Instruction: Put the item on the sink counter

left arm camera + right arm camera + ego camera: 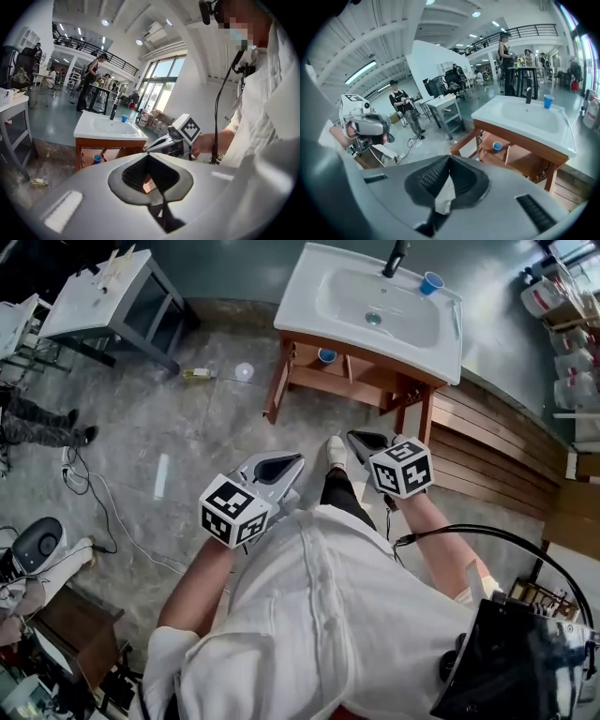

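Though both tongs are pressed together, left gripper and right gripper alike, a pale crumpled scrap shows behind the right one's tips: perhaps the item, perhaps only the white shoe beyond. If tissue, it should be light, soft, safe to pinch anywhere. Upper right, a blue cup stands on the sink counter; another cup sits on the shelf beneath, contents too small to tell.
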{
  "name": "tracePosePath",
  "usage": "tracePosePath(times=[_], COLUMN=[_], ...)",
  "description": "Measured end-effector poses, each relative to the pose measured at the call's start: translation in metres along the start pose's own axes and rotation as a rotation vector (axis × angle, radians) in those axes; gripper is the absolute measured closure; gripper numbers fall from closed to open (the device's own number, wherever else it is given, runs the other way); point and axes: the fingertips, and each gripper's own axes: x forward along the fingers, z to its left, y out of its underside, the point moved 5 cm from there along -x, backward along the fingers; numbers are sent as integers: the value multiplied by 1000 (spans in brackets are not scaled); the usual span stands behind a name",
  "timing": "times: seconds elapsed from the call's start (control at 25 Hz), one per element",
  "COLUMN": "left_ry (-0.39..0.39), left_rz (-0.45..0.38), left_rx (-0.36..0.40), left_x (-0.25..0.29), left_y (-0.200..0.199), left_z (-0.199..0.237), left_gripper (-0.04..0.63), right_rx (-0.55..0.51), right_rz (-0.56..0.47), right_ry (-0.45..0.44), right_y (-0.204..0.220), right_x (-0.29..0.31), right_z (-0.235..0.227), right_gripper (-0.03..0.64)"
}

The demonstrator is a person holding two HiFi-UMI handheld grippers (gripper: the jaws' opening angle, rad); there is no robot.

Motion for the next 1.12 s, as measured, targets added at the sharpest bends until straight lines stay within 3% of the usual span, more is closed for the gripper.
tracePosePath(times=[0.36,1.12], left_ry=[20,-26], left_rz=[-6,-41], left_rx=[51,25], left_x=[-3,-33], left_y=[-9,11], left_z=[-24,-43], left_gripper=[589,590], right_rx=[-36,-163], right_rz=[-74,-125], right_ry=[-19,-83], right_y=[-3,0], right_x=[-35,-51], right_z=[33,85], right_gripper=[612,612])
